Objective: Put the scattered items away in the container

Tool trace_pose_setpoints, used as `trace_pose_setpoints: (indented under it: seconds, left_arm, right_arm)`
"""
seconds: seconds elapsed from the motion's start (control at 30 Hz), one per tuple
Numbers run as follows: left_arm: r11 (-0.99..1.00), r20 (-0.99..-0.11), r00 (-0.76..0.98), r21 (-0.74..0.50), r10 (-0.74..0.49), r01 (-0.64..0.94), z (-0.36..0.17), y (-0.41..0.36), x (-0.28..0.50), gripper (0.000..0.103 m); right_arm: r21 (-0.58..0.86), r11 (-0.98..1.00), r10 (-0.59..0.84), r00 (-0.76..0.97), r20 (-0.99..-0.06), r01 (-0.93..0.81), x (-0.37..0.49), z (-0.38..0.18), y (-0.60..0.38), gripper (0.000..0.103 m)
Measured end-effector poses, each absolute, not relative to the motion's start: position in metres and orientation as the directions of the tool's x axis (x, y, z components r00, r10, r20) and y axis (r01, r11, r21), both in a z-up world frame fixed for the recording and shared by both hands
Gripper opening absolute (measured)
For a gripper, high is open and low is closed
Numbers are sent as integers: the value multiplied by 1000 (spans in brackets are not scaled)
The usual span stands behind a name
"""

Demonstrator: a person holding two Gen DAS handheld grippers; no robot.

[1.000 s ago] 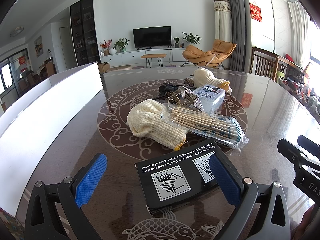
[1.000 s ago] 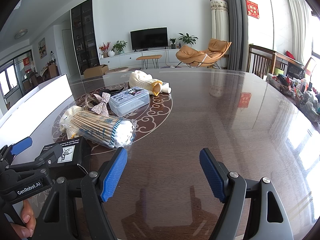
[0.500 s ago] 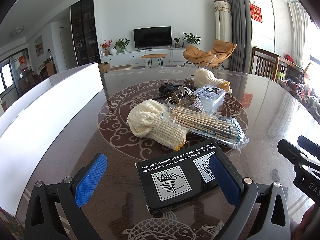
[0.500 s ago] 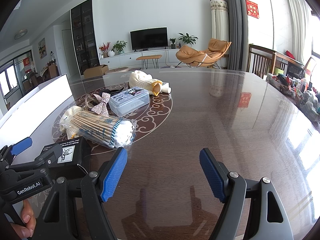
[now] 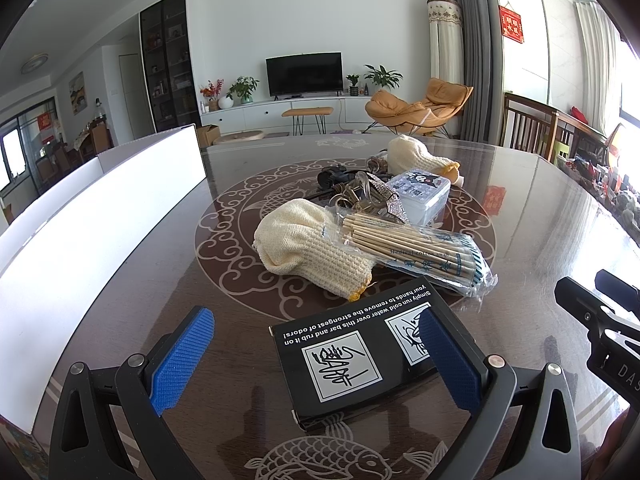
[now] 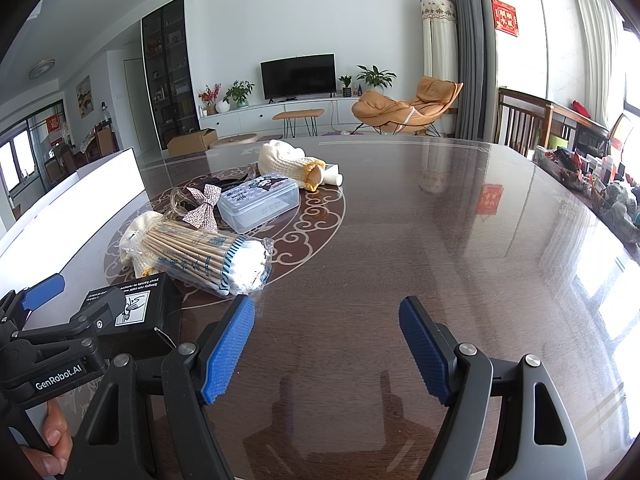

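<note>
Approaching: left gripper (image 5: 316, 354) spread wide, gripping nothing, right pad over the black box (image 5: 352, 344), left pad above bare table.
Right gripper (image 6: 326, 350): likewise spread and empty, above bare tabletop, well apart from the items.
Task items: black box nearest; knitted glove (image 5: 308, 248) and bagged sticks (image 5: 416, 248) just beyond, touching; clear lidded case (image 5: 422, 196), bow (image 6: 204, 206) and second glove (image 6: 288, 164) farther back.
Container: white walled box (image 5: 100, 216) along the left table edge.
Advised: shifted right to centre the box between the pads, then closed squarely across its narrow sides.
Surface: glossy dark table (image 6: 440, 240), patterned inlay, probably slippery.
Room: living room behind, television (image 5: 304, 74), orange lounge chair (image 5: 420, 108).
</note>
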State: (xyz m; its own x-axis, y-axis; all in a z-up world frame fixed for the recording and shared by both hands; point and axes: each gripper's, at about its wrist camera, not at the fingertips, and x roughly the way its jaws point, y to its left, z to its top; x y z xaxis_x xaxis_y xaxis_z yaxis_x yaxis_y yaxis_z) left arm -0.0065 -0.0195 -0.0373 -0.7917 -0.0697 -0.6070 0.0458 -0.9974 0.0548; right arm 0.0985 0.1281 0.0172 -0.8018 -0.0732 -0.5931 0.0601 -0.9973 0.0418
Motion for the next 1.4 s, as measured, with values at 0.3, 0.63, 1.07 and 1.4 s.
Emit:
trace_pose_setpoints:
  seconds: [0.3,0.63,1.07,1.4]
  left_arm:
    - [-997,-607,-792,55,-70,46,-37,-19,-7,103]
    - [-997,-607,-792,55,-71,47,-37,-19,-7,103]
    - [-997,-606,-792,56,-72,48,-37,-20,-6,103]
    - [-997,-606,-792,56,-72,48,-37,-20,-6,103]
  right_arm:
    - [45,-997,-76,-800,-595,61,97,16,126,76]
    - [45,-997,-76,-800,-595,61,97,16,126,76]
    - [49,-997,-78,-800,-594,61,97,15,126,76]
    - [50,-997,-79,-800,-594,61,97,15,126,76]
